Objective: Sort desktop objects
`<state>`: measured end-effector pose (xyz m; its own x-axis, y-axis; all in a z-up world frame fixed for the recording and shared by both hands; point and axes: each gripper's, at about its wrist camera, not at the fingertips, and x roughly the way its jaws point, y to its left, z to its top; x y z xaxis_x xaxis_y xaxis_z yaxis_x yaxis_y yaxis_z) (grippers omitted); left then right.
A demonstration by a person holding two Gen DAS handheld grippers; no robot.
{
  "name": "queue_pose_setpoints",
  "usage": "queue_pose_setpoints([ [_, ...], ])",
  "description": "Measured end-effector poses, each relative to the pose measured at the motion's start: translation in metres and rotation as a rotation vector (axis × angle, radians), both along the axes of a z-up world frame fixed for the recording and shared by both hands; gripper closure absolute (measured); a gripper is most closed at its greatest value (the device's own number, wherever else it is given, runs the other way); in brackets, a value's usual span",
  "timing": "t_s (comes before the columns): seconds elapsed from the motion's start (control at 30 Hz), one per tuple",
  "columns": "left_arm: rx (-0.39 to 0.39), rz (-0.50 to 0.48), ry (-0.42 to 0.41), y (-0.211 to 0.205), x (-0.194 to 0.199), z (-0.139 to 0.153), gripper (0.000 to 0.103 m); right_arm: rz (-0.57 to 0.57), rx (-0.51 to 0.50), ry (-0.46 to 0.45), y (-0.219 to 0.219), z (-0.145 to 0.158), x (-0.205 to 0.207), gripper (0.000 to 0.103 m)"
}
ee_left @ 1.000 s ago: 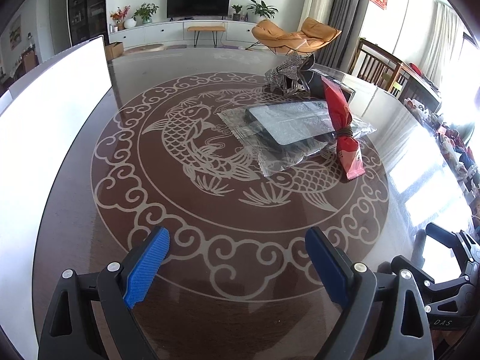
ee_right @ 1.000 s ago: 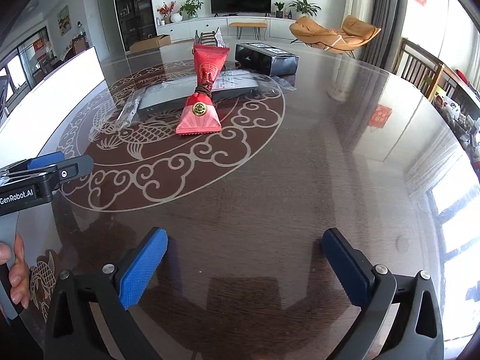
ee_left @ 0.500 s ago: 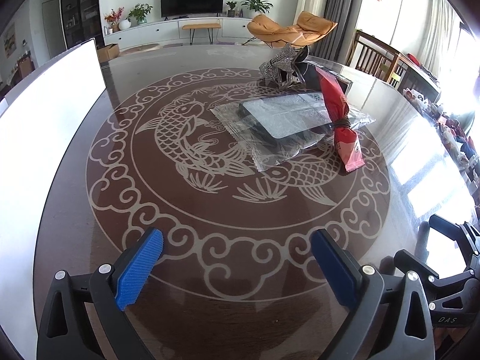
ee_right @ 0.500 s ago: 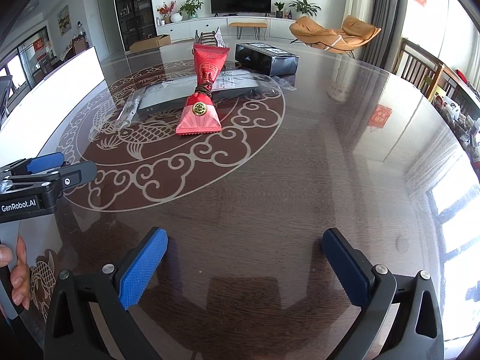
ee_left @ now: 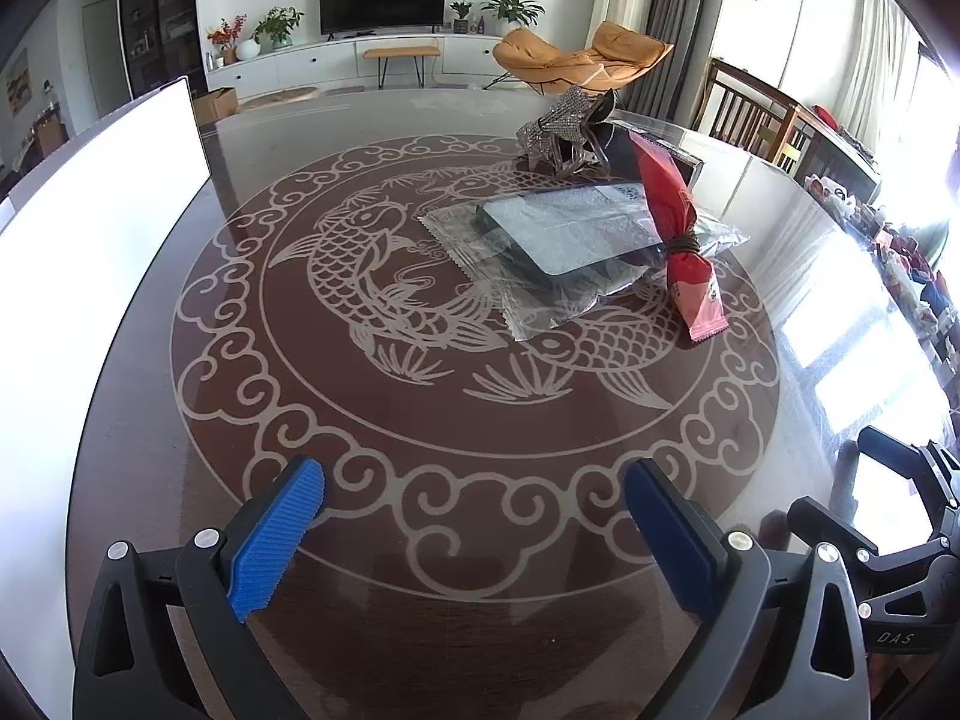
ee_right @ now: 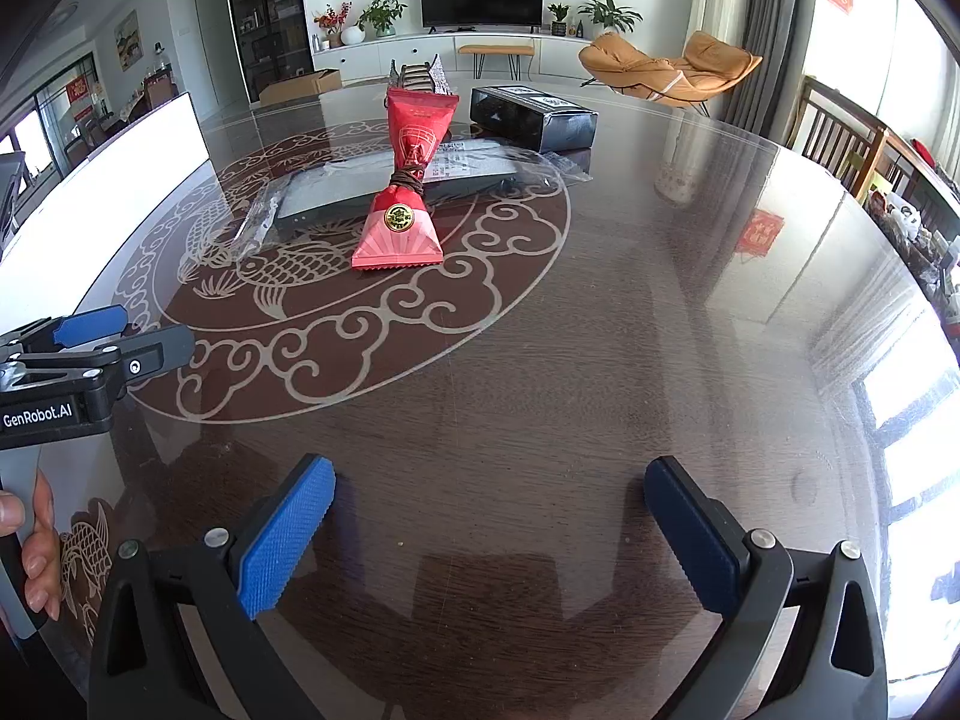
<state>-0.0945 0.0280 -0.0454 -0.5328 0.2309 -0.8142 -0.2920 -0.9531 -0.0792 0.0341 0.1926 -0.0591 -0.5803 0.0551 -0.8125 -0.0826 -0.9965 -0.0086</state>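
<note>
1. My left claw (ee_left: pixel 474 516) hangs over the near part of the surface (ee_left: pixel 540 600), blue pads spread wide, nothing between them.
2. My right claw (ee_right: pixel 489 516) is also spread wide and empty, over bare dark wood to the right of the carved fish medallion (ee_left: pixel 372 276).
3. In the right wrist view the left claw's fingers (ee_right: pixel 90 324) show at the left edge, and my hand (ee_right: pixel 36 546) wraps its grip at the lower left.
4. The red packet (ee_right: pixel 405 192), tied at its waist with a dark band, lies across the bagged item, its near end down on the medallion; well apart from both claws.
5. Flat dark device in a clear plastic bag (ee_left: pixel 576 240) sits on the far right part of the medallion, under the red packet.
6. Black box (ee_right: pixel 531 117) stands just behind the bag, far side.
7. Silvery crinkled wrapper (ee_left: pixel 561 126) stands upright at the far rim of the medallion, next to the black box.
8. White board (ee_left: pixel 78 228) runs along the left edge of the surface.
</note>
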Motion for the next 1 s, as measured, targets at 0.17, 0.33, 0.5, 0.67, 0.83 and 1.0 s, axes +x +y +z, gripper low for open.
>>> queue_pose_setpoints([
  [0.17,-0.001,0.0,0.0,0.0,0.0,0.0,0.001,0.0,0.0,0.0,0.0,0.0,0.0,0.0],
  [0.33,0.003,0.002,0.0,-0.001,0.0,0.0,0.001,0.0,0.0,0.0,0.0,0.0,0.0,0.0],
  [0.5,-0.097,-0.004,-0.009,-0.008,-0.004,-0.004,0.0,0.0,0.0,-0.001,0.0,0.0,0.0,0.0],
  [0.67,-0.09,-0.016,-0.011,-0.024,-0.008,-0.006,0.0,-0.001,0.0,0.0,0.0,0.0,0.0,0.0],
  [0.83,-0.087,-0.014,-0.006,-0.026,-0.008,-0.006,0.0,-0.001,0.0,0.0,0.0,0.0,0.0,0.0],
  [1.0,-0.088,-0.01,-0.004,-0.024,-0.006,-0.005,0.0,0.005,-0.003,0.0,0.0,0.0,-0.001,0.0],
])
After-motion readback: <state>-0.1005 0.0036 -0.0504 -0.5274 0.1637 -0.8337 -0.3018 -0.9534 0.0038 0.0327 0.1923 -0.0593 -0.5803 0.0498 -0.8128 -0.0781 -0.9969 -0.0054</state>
